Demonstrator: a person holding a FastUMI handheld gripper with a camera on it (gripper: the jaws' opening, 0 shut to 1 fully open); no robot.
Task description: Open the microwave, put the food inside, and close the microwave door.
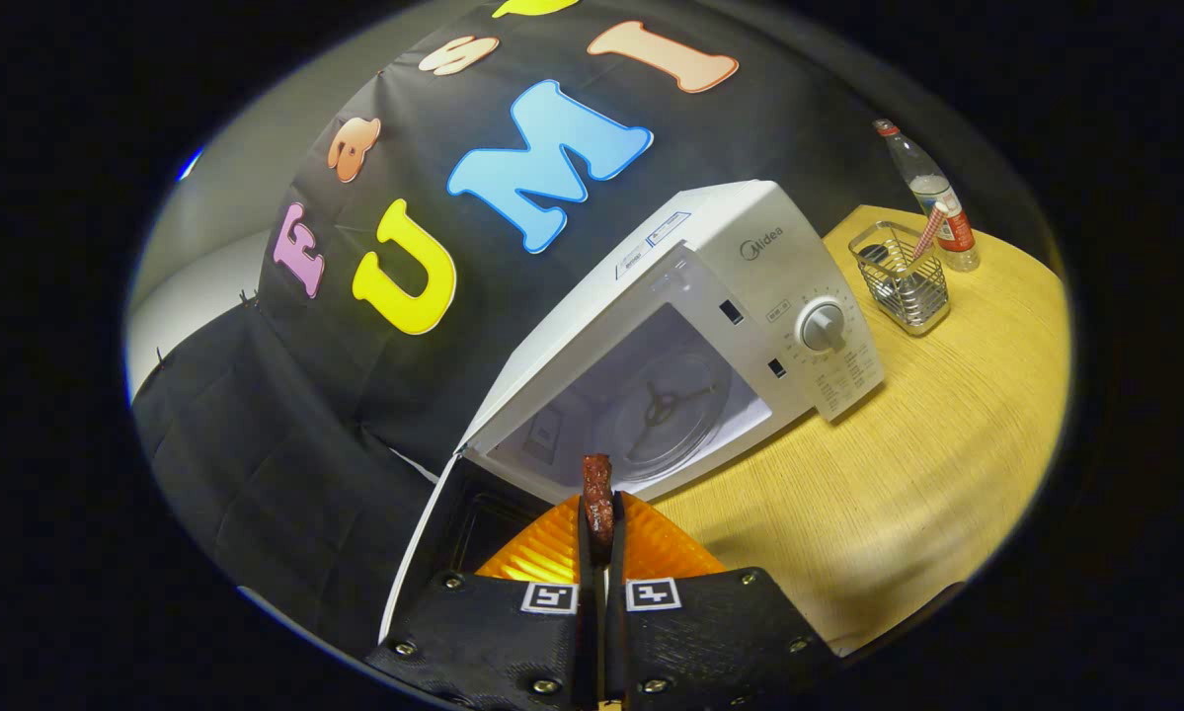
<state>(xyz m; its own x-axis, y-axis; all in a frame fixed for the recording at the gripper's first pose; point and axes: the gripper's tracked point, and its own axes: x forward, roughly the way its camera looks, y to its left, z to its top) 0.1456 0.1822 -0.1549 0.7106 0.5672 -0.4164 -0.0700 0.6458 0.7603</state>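
A hand-held gripper (599, 528) clamps a dark, reddish-brown strip of food (597, 496) between its two fingers, which stand nearly together with the morsel pinched between the pads. The strip is long and narrow; its long axis runs straight out along the fingers, and its free end sticks out past the fingertips and points toward the open cavity of the white microwave (749, 267).

The microwave sits on a yellow wooden table (907, 464), tilted in the fisheye view, with its door (434, 553) swung wide to the left of the cavity. The door's inner face lies just beside the left finger. Inside the cavity, a glass turntable (666, 410) rests on the floor, beyond the tip of the food. The control panel with a round dial (823, 326) is on the right side of the oven's front.

Well apart from the gripper, on the far side of the table beyond the microwave, a wire mesh basket (903, 281) stands upright, and a clear bottle (932, 197) with a red cap and label stands just behind it.
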